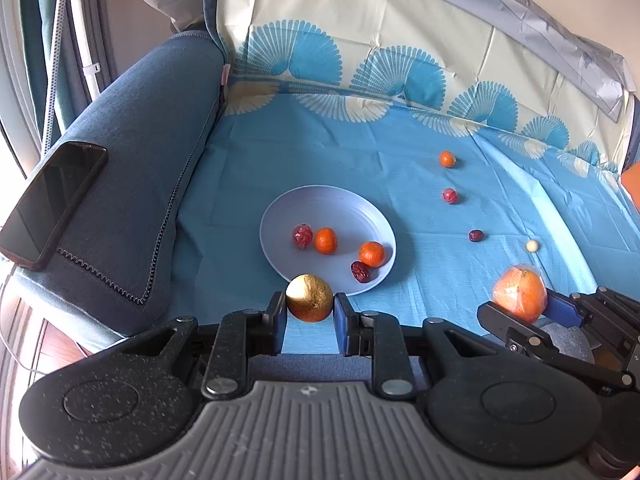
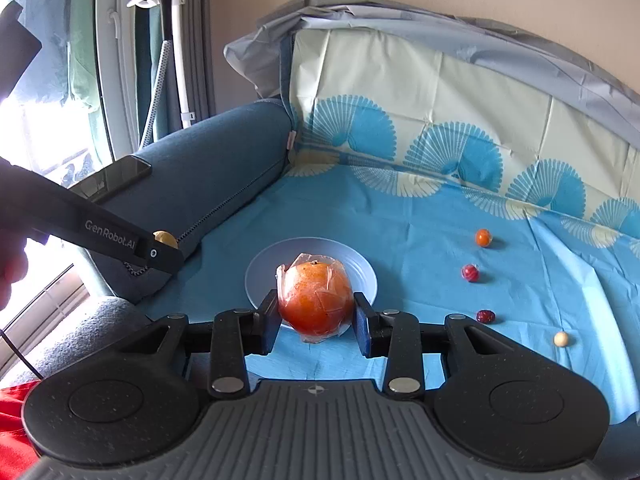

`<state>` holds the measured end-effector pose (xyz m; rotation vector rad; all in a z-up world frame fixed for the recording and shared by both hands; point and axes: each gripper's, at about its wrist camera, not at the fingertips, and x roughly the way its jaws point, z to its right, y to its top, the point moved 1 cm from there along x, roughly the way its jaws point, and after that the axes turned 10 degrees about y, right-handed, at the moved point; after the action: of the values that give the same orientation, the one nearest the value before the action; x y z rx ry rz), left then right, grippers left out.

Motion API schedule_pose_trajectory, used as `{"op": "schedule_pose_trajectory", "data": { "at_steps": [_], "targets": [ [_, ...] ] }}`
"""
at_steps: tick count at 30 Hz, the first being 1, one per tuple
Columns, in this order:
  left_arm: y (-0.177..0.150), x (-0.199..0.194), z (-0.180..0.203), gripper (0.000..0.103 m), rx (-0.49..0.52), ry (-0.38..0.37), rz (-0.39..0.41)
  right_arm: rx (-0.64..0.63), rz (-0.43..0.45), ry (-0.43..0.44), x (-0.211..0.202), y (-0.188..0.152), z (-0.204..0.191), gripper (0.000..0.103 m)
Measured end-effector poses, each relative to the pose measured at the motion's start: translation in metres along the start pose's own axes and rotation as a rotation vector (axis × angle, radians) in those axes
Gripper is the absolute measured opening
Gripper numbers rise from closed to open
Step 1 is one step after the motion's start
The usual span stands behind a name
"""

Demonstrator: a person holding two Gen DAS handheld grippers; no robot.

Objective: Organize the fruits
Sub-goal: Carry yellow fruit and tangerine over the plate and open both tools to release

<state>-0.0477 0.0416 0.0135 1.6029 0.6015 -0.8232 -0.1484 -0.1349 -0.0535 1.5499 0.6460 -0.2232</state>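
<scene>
Left gripper point(image 1: 310, 312) clamped on yellow fruit point(image 1: 309, 298), held at near rim of plate point(image 1: 280, 208). Right gripper point(image 2: 316, 320) clamped on wrapped orange point(image 2: 316, 298), held in front of plate. Plate contents shown only in left view: two small oranges point(image 1: 326, 240), wrapped red fruit point(image 1: 302, 236), date point(image 1: 360, 271); hidden by wrapped orange in right view. Phone point(image 1: 52, 200) seen on armrest point(image 1: 152, 128). Four small fruits point(image 2: 483, 237) seen loose on cloth point(image 2: 400, 216).
</scene>
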Motion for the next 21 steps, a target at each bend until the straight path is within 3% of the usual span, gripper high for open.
{"op": "schedule_pose_trajectory", "data": {
  "at_steps": [9,21],
  "targets": [
    [0.021,0.038,0.005,0.027,0.011,0.003,-0.028,0.024,-0.042,-0.006,0.034,0.007,0.014,0.039],
    [0.065,0.128,0.021,0.027,0.053,0.028,-0.068,0.049,-0.117,-0.012,0.123,0.019,0.052,0.039]
  ]
}}
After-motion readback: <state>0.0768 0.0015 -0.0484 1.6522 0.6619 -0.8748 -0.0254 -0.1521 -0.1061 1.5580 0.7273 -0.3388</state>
